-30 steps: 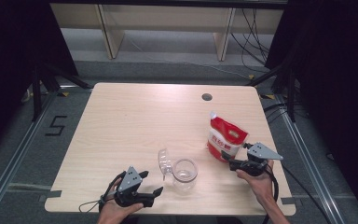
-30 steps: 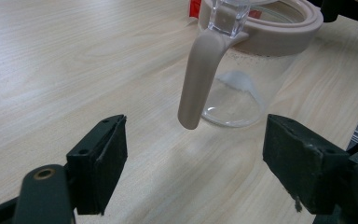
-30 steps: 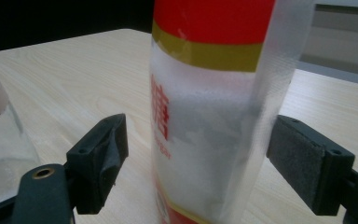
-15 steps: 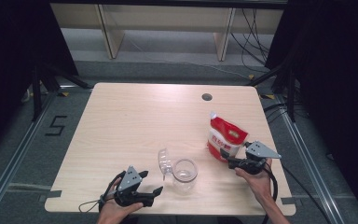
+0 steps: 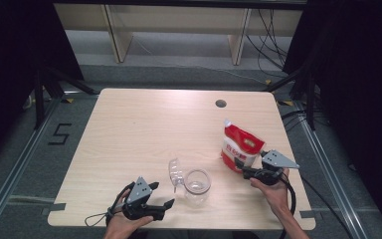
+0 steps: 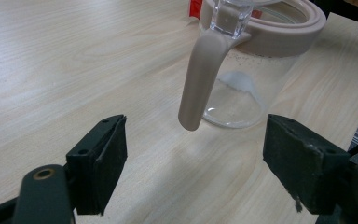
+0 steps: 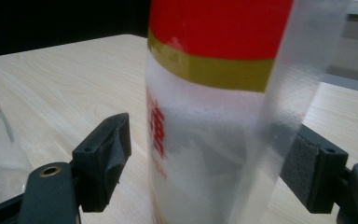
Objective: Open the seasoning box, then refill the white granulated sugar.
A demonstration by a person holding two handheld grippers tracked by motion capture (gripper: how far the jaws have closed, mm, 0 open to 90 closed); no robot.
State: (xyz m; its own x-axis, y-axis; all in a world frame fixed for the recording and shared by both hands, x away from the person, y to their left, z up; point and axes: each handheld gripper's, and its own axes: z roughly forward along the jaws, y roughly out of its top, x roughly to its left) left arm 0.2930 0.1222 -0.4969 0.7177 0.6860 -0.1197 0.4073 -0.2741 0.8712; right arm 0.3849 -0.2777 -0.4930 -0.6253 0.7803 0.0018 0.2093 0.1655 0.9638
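High view is showing the person's left gripper (image 5: 160, 198) resting at about seven o'clock on the wooden table (image 5: 144, 124), its jaws spread and holding nothing. In the left gripper view those jaws are standing wide apart, aimed at the beige handle (image 6: 200, 81) of a clear glass jar (image 6: 247, 70), with bare table between pad and handle. From above, the jar (image 5: 197, 186) is sitting near six o'clock, its hinged clear lid (image 5: 174, 172) flipped open to the left, just beside the left gripper.

Further right, at about four o'clock, a red and white refill pouch (image 5: 240, 145) is standing upright, well apart from the jar. The right gripper (image 5: 240, 166) is reaching in at its lower part. In the right gripper view the pouch (image 7: 214, 116) is sitting between the jaws, which have just been closing slightly; the left pad is standing clear of the pouch, while the right pad is lying behind the translucent edge, so no firm pinch is visible.

The step in hand looks like grasping the pouch, probably for pouring into the jar. The next move calls for closing squarely without crushing it, while the left gripper steadies the jar.
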